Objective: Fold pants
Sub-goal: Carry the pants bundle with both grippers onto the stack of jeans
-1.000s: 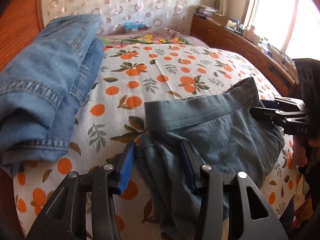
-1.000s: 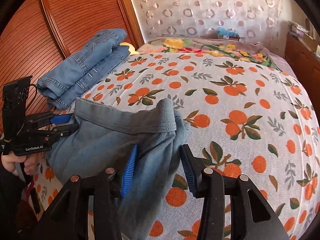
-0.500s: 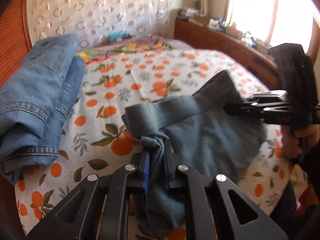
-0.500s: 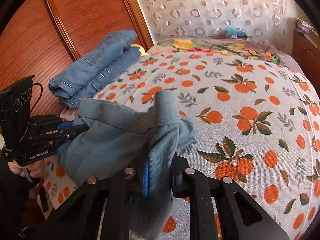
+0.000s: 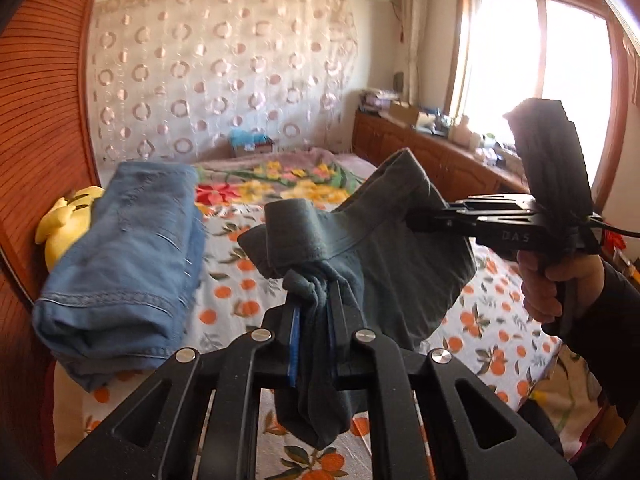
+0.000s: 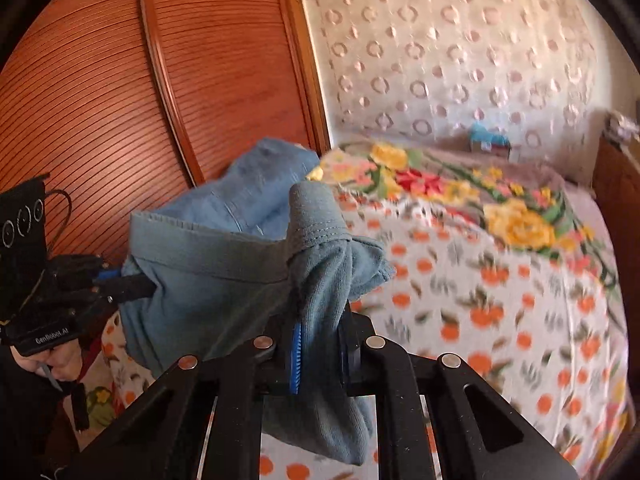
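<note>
The grey-blue pants [image 5: 392,264] hang in the air above the bed, stretched by the waistband between both grippers. My left gripper [image 5: 314,320] is shut on a bunched corner of the waistband, the cloth pinched between its blue pads. From the right side of the left wrist view the right gripper [image 5: 416,224] bites the other end. In the right wrist view my right gripper [image 6: 320,344] is shut on the pants [image 6: 224,280], and the left gripper [image 6: 136,284] holds the far end at the left. Loose cloth droops below both sets of jaws.
A folded stack of blue jeans [image 5: 128,256] lies at the bed's left side beside a wooden wardrobe [image 6: 120,80]. A yellow soft toy [image 5: 68,220] sits behind it. The bed [image 6: 500,300] has an orange-print sheet. A wooden cabinet [image 5: 440,160] runs under the window.
Both grippers closed on the waistband corners and lifted the pants off the bed. The view now looks more level across the room.
</note>
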Tool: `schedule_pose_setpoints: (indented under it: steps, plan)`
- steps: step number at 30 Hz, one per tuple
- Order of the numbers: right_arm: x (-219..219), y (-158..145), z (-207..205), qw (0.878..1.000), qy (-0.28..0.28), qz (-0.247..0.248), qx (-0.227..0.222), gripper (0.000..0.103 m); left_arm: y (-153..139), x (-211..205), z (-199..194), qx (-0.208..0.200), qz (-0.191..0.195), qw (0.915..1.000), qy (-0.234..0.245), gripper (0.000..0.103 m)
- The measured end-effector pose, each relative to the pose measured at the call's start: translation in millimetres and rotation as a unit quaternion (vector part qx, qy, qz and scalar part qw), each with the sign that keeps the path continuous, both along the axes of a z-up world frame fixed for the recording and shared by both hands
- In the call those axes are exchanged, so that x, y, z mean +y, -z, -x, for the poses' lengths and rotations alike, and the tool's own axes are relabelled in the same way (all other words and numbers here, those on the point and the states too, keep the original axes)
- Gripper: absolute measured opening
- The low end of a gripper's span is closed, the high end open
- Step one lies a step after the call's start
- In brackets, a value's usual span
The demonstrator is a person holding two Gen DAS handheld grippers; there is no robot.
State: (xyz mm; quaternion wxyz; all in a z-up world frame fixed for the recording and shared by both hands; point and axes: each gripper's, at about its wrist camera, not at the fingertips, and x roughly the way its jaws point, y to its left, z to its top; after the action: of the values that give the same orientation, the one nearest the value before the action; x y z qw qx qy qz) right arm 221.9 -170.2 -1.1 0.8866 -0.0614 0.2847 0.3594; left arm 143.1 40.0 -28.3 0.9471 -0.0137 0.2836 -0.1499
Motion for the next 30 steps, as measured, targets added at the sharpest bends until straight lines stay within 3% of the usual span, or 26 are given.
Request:
schedule_pose_setpoints:
  steps: [9, 13, 22, 27, 30]
  plan:
    - [73, -53, -29, 0.996, -0.047, 0.052, -0.045, 0.014, -25, 44, 2, -0.037, 0.026, 0.9973, -0.059, 0.011]
    - [115, -63, -55, 0.993, -0.077, 0.074, -0.055, 0.014, -31, 63, -2, -0.044, 0.038, 0.9947, -0.085, 0.011]
    - [210, -63, -145, 0.981, -0.138, 0.119, -0.065, 0.014, -21, 105, -28, -0.042, 0.065, 0.986, -0.148, 0.011]
    - [253, -49, -179, 0.975, -0.16, 0.135, -0.069, 0.014, -12, 121, -38, -0.028, 0.062, 0.9831, -0.17, 0.012]
    - [271, -29, -195, 0.978, -0.15, 0.136, -0.054, 0.024, -1, 131, -45, -0.013, 0.054, 0.9803, -0.19, 0.012]
